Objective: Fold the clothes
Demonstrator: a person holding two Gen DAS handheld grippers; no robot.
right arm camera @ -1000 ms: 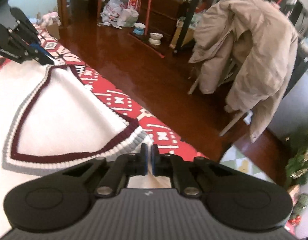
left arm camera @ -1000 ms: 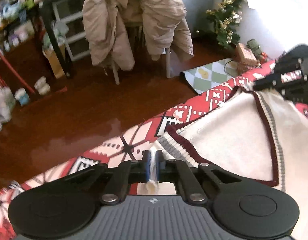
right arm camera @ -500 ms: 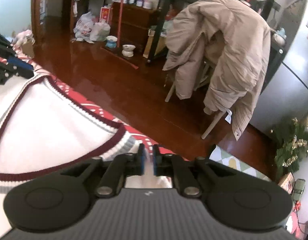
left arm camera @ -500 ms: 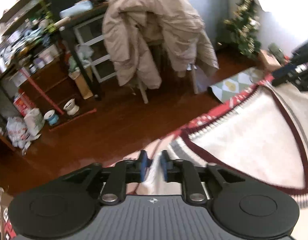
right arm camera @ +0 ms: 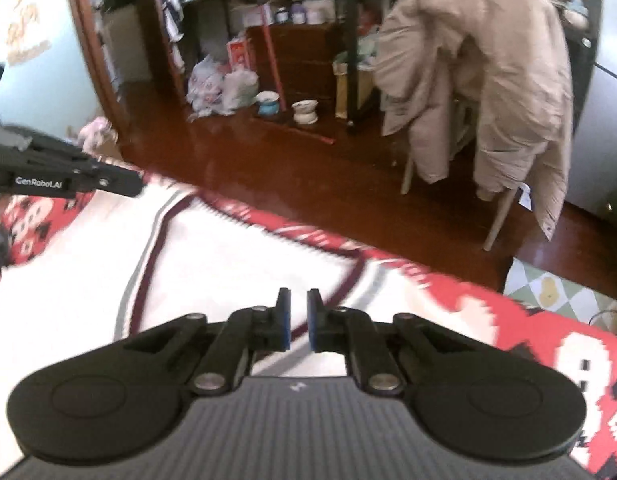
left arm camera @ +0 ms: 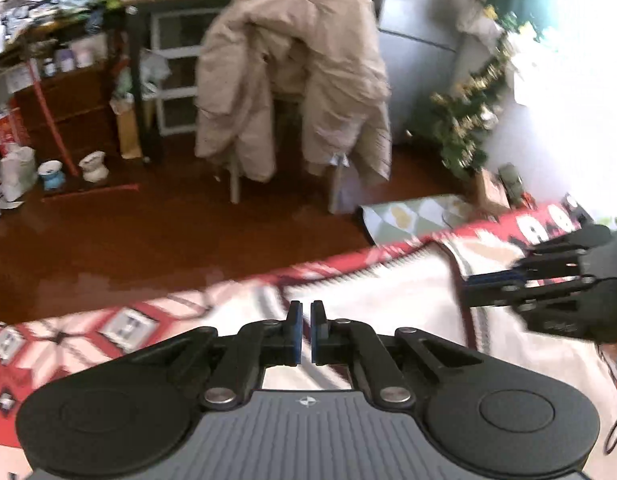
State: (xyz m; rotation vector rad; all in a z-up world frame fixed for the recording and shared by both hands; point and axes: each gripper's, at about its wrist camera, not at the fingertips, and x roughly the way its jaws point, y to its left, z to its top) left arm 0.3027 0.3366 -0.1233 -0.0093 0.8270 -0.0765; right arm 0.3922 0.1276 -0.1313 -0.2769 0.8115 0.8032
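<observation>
My left gripper (left arm camera: 304, 330) has its jaws a little apart with nothing between them — same for my right gripper (right arm camera: 298, 318). Both hang just over the white sweater (right arm camera: 212, 268), which lies flat on the red patterned blanket (right arm camera: 548, 340), its maroon-striped neckline toward the floor edge. Beyond the blanket I see a chair (left arm camera: 236, 176) draped with a beige coat (left arm camera: 296, 80)

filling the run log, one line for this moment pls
phase: between grasps | left gripper: open, empty | right gripper: open, empty | sweater: flat on patterned cover
</observation>
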